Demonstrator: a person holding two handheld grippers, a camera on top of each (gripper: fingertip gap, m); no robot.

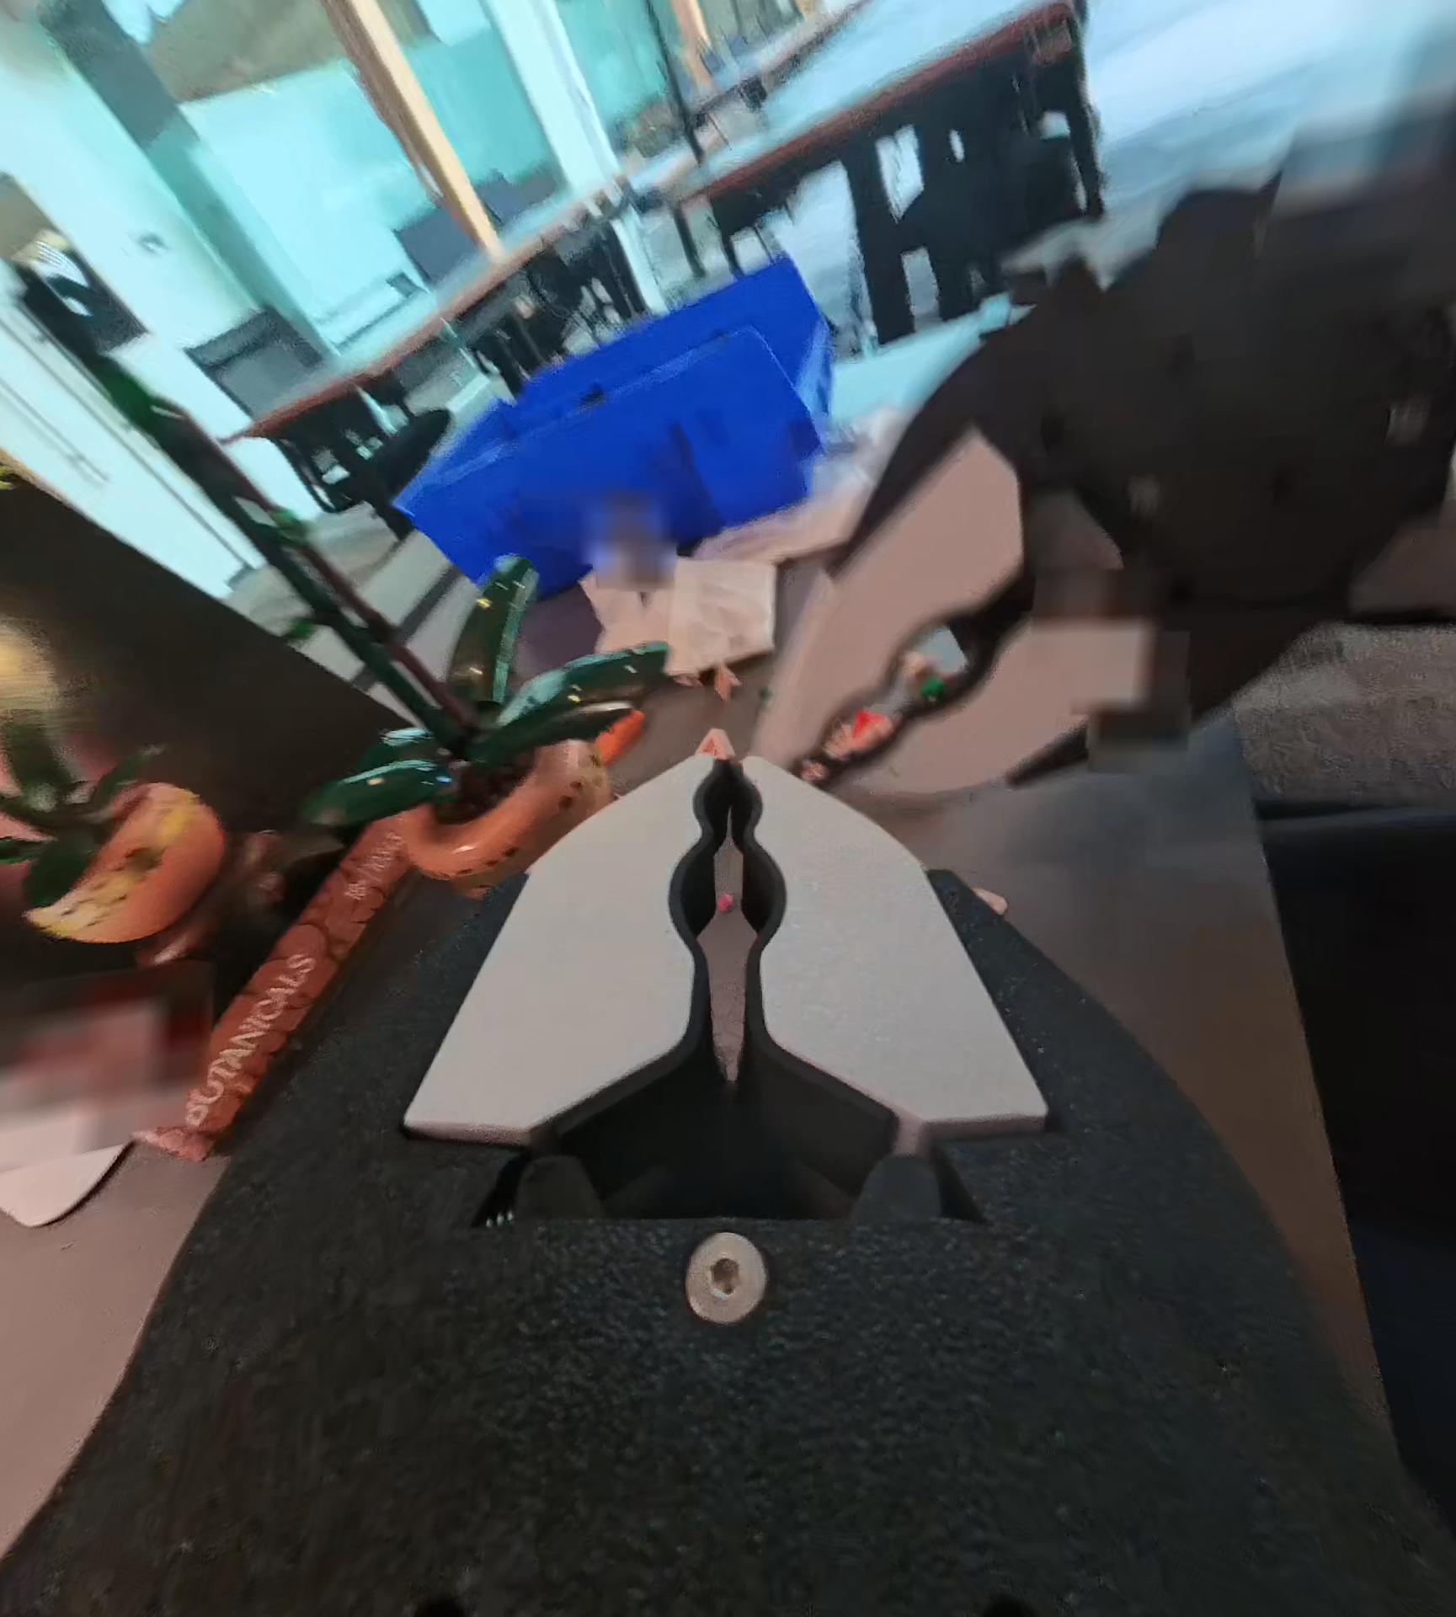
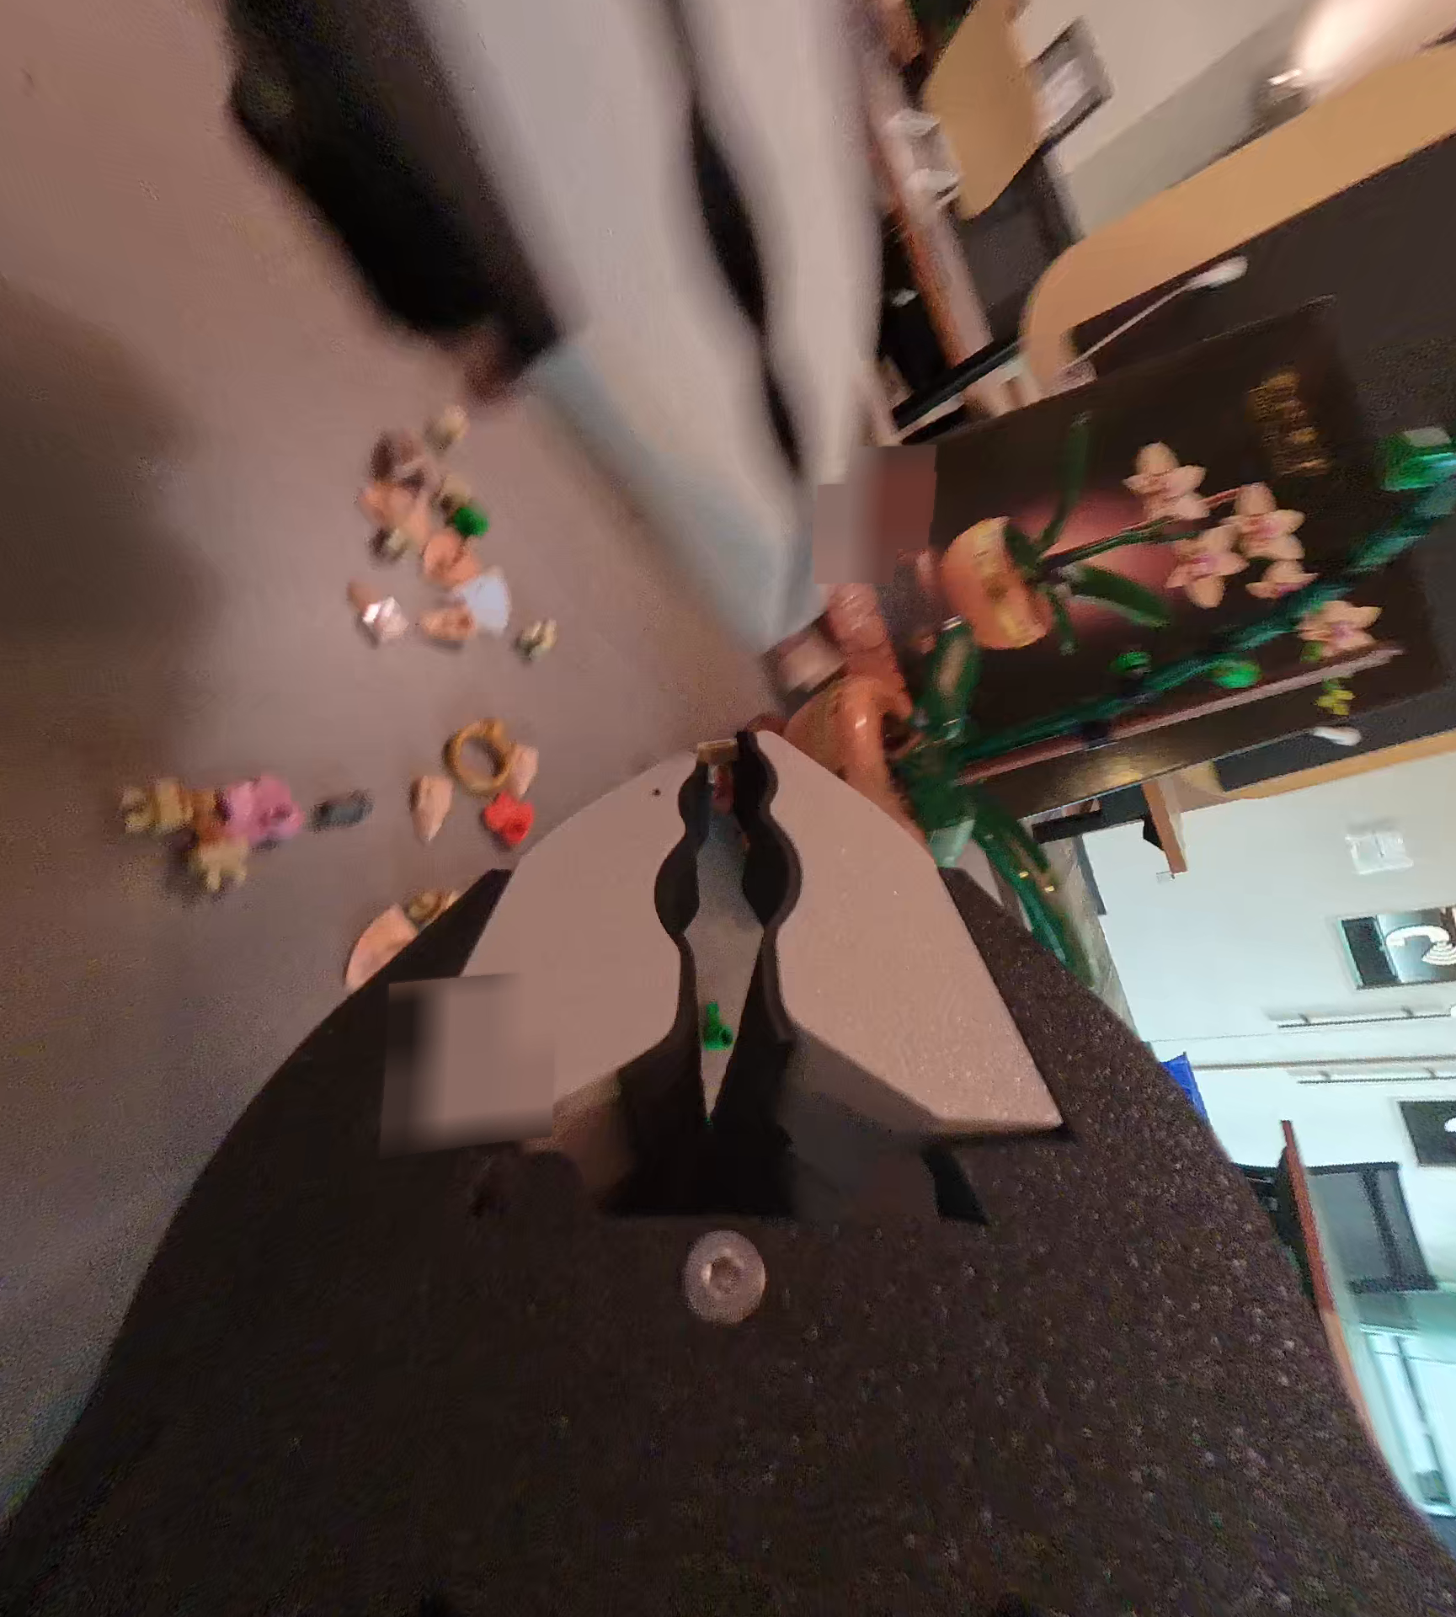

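My left gripper [image 1: 728, 768] is shut, with a small salmon piece [image 1: 715, 745] pinched at its tips. It sits just right of a brick-built plant in an orange pot [image 1: 514, 818] with dark green leaves [image 1: 567, 691]. My right gripper [image 2: 733, 752] is shut on a small tan piece [image 2: 717, 750], right beside the same pot [image 2: 847, 726]. In the left wrist view the right gripper [image 1: 829, 752] comes in from the upper right, tips close to mine. In the right wrist view the left gripper's fingers [image 2: 707, 394] are a blurred pale streak ending near the pot.
Loose small pieces lie on the grey table [image 2: 94, 525]: a salmon and green cluster [image 2: 435, 534], a tan ring [image 2: 483, 757], a red piece [image 2: 507, 818], a pink one [image 2: 260, 809]. A dark picture box [image 2: 1188, 542] stands behind the plant. A blue crate [image 1: 645, 437] lies beyond.
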